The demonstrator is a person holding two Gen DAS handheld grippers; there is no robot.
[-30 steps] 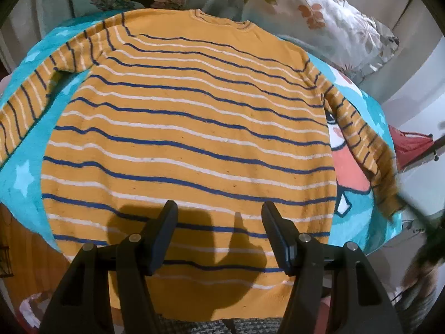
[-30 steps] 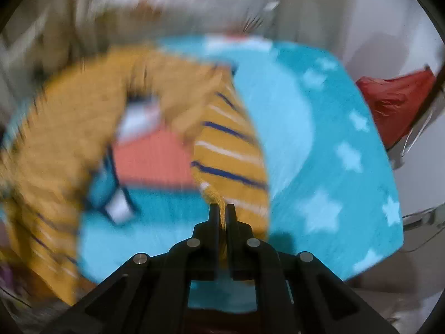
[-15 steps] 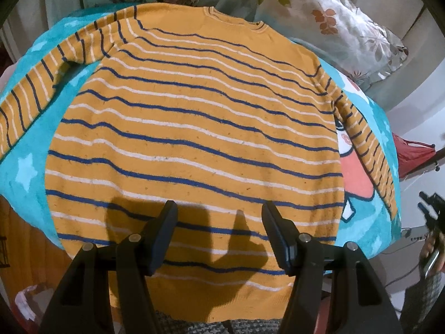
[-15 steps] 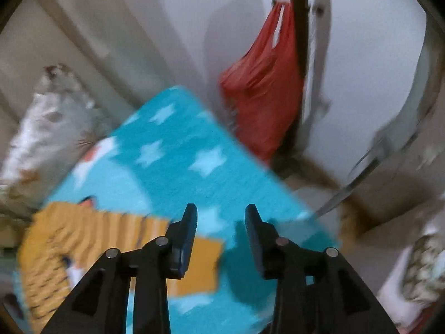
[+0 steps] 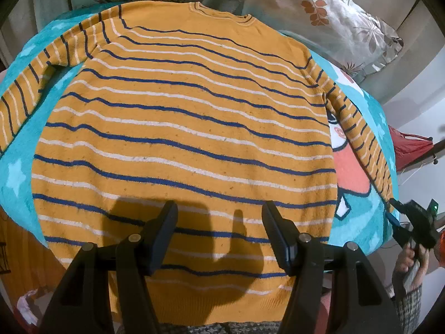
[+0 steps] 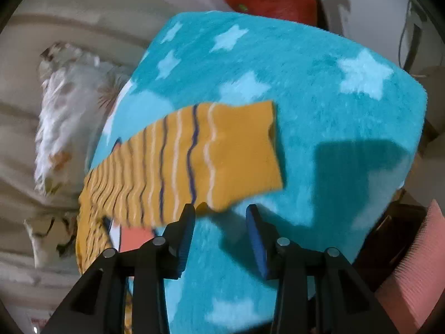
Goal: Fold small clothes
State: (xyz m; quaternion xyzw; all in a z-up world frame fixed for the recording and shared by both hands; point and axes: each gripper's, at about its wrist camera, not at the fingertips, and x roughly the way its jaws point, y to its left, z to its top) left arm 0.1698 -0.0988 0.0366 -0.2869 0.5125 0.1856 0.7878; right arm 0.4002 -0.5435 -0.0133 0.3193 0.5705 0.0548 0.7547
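The striped sweater (image 5: 183,128) lies flat, back up, on the teal star blanket (image 6: 319,89). The left tool (image 5: 218,233) hovers empty over the hem, jaws apart. The right tool (image 6: 219,231), parted and empty, sits just short of the sleeve cuff (image 6: 242,150) — pinch both cuff layers, then carry the sleeve across the body.

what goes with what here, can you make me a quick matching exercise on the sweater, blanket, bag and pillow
Column one:
1. sweater
2. blanket
3. bag
4. pillow

Column two:
a. teal with pale stars
b. red
c. orange with blue and white stripes
d. white with a leaf print

Pairs: 1-c, 2-a, 3-b, 4-d
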